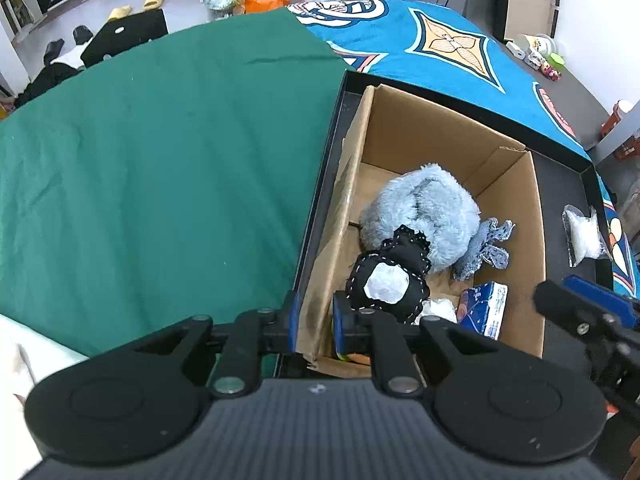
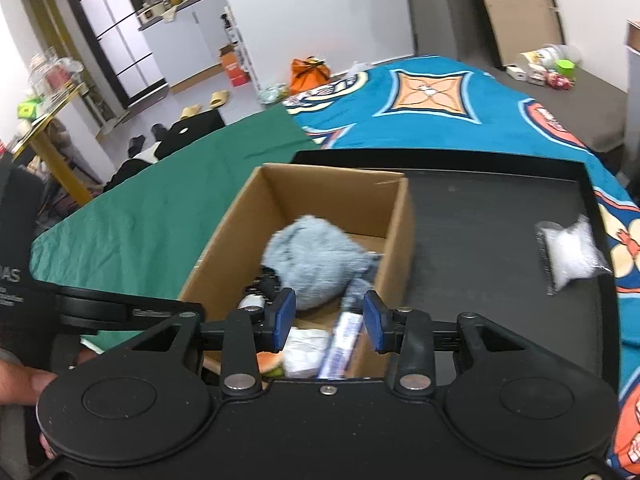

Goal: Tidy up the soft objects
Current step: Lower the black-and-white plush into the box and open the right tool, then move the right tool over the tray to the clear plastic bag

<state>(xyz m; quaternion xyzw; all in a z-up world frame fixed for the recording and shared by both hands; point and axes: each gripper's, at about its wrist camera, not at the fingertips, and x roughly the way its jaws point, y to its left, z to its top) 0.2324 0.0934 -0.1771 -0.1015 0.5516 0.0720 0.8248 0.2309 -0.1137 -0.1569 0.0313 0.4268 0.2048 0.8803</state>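
Tool on my left (image 1: pixel 314 322) is pinched nearly closed over the near-left wall of the cardboard box (image 1: pixel 452 136), one pad outside and one inside, holding the box steady. My right tool (image 2: pixel 330 320) hangs over the box's near end with its jaws partly apart and nothing between them; a tissue pack (image 2: pixel 344 340) lies just below that gap, clear of the pads.

Inside the box, straight ahead of the right tool, sits the fluffy grey-blue plush (image 2: pixel 310 264), with a black stitched soft toy (image 1: pixel 386 280) against its near-left side and a frayed denim piece (image 1: pixel 486 246) on its right. All of these I judge light, squashy and forgiving; the pile on the plush should give the pads plenty to bite.

What remains outside is the clear bag of white stuffing (image 2: pixel 570 254), lying on the black tray (image 2: pixel 480 208) well off to the right of the right tool and a little ahead of it. I expect it to be very light and soft, but its plastic skin is slippery. I would pinch it across the plump middle or gather a fold near its top edge, closing firmly so that it cannot slide out.
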